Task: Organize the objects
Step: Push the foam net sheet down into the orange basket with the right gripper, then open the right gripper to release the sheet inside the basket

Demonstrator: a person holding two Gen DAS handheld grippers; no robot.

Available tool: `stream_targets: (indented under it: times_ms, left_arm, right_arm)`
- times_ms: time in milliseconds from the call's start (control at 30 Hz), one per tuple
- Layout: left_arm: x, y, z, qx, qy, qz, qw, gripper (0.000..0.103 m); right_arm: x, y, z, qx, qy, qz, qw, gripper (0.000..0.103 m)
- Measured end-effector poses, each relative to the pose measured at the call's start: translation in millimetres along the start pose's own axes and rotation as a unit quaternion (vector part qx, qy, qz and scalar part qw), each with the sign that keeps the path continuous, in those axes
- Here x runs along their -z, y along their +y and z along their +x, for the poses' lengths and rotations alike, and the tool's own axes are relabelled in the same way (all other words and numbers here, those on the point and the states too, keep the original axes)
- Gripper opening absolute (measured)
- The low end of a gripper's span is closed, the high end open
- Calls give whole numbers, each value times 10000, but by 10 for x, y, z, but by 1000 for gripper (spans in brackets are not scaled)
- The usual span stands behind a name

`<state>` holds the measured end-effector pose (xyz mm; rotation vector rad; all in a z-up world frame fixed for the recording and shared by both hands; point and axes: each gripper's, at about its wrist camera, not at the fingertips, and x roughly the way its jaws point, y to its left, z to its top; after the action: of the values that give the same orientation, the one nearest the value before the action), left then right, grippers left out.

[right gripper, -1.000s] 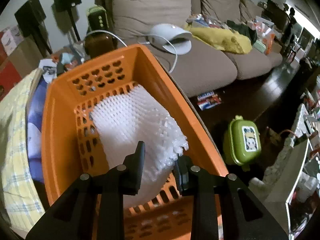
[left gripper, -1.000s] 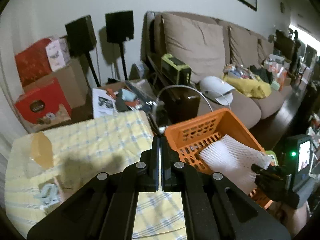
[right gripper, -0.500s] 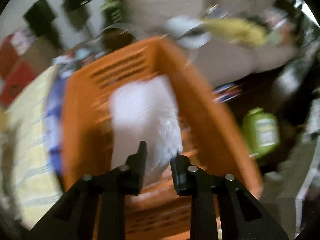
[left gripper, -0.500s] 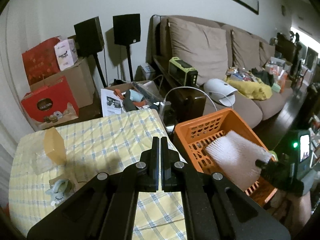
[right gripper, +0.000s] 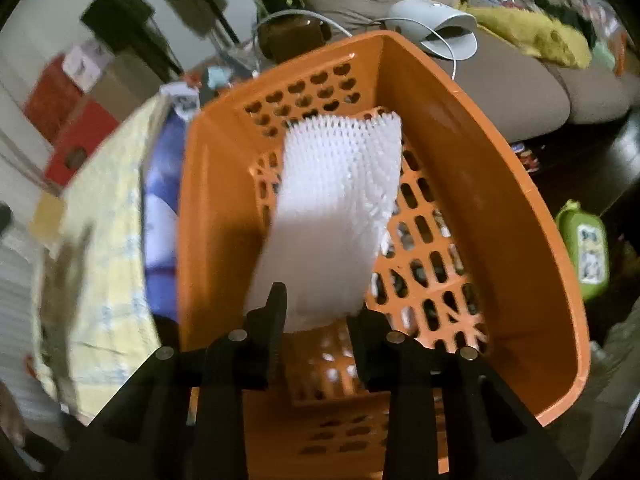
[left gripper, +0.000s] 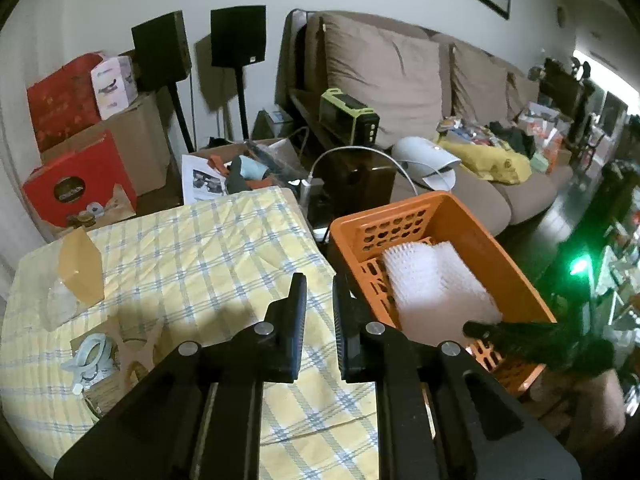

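Right wrist view: the right gripper [right gripper: 318,312] is opening, its jaws parting around the near end of the white foam net [right gripper: 340,200], which lies inside the orange basket [right gripper: 520,208]. Risk: the net may snag on a finger when the gripper lifts. The left gripper [left gripper: 319,308], empty, is opening above the checked tablecloth [left gripper: 200,252].

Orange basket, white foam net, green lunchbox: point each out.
orange basket [right gripper: 500,184]: right wrist view, inner right wall.
white foam net [right gripper: 336,200]: right wrist view, middle of the sheet.
green lunchbox [right gripper: 586,246]: right wrist view, lid face.
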<state>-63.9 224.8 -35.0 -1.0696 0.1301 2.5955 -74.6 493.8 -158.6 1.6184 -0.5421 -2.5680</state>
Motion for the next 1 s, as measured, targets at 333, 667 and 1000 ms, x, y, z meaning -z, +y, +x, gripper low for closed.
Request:
stream_targets:
  times_ms: [333, 667, 1000]
  left_arm:
    - [93, 138, -187, 73, -13, -112, 9999, 32]
    - [106, 216, -363, 103, -101, -117, 9998, 39]
    - [152, 484, -562, -86, -221, -281, 9993, 43]
  right_arm:
    - [-10, -190, 22, -199, 112, 647, 9976, 48]
    - [38, -141, 20, -557, 429, 444, 9965, 74]
    - [-47, -72, 214, 644, 213, -70, 9977, 24]
